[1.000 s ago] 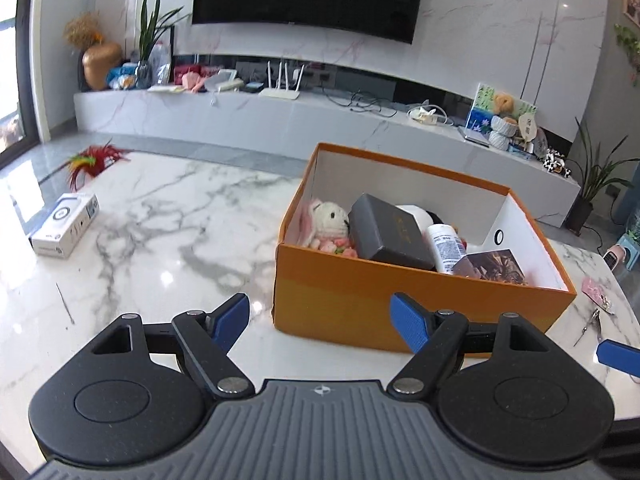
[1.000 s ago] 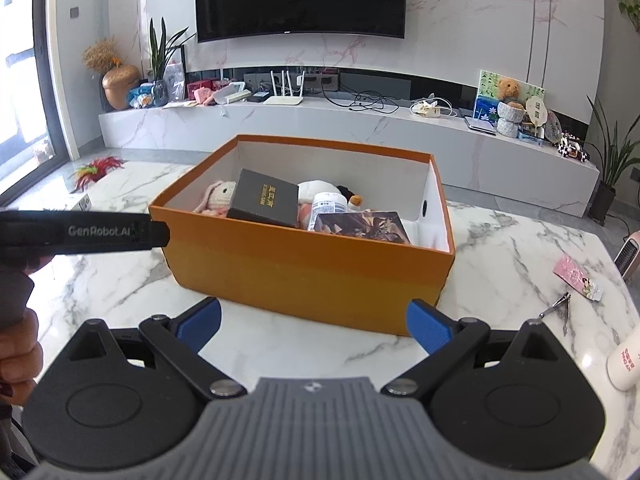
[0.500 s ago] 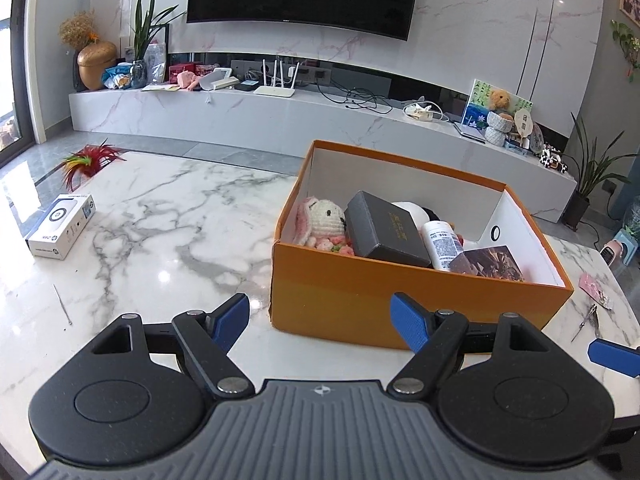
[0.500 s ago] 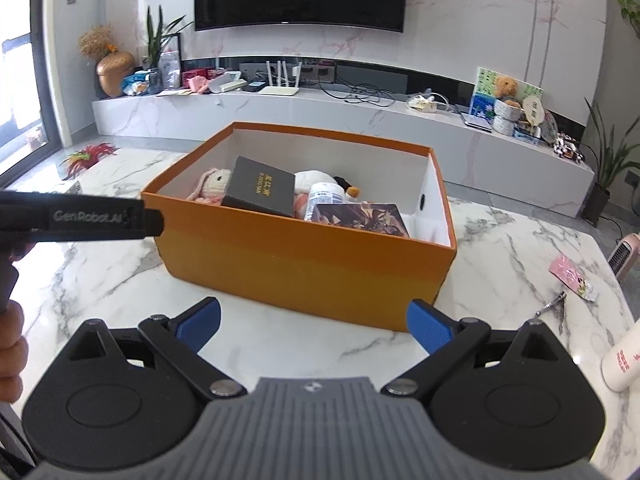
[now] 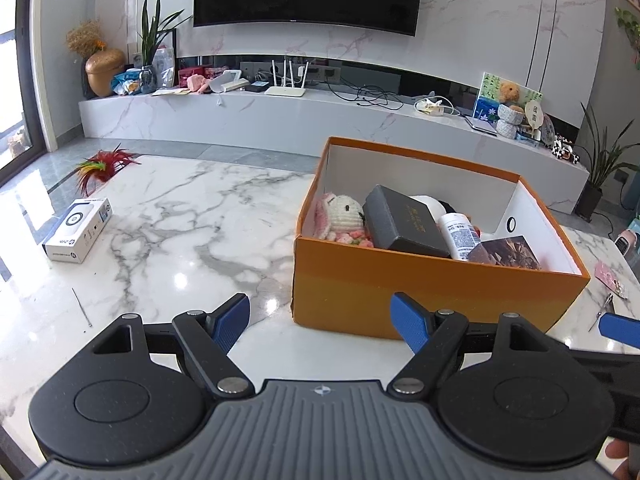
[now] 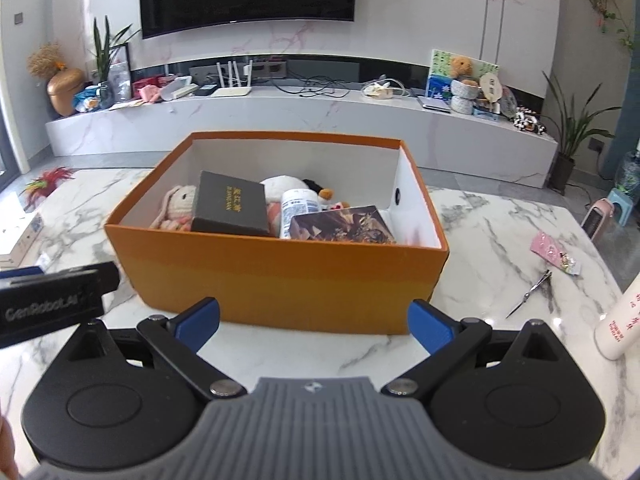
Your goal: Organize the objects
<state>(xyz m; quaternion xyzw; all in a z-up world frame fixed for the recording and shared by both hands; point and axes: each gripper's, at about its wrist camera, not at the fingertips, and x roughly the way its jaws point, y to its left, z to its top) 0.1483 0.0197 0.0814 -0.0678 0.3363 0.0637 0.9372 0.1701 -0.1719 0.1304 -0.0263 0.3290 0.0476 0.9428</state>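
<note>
One orange box (image 6: 276, 280), open-topped, white inside, filled with items.

The left gripper (image 5: 322, 322) is held level and low, its blue-padded jaws spread wide with nothing between them. The right gripper (image 6: 314, 322) sits in the same pose, jaws equally wide and empty. The left gripper's black body shows to the left of the right jaws, and one blue fingertip (image 5: 620, 329) of the right gripper shows right of the left jaws.
</note>
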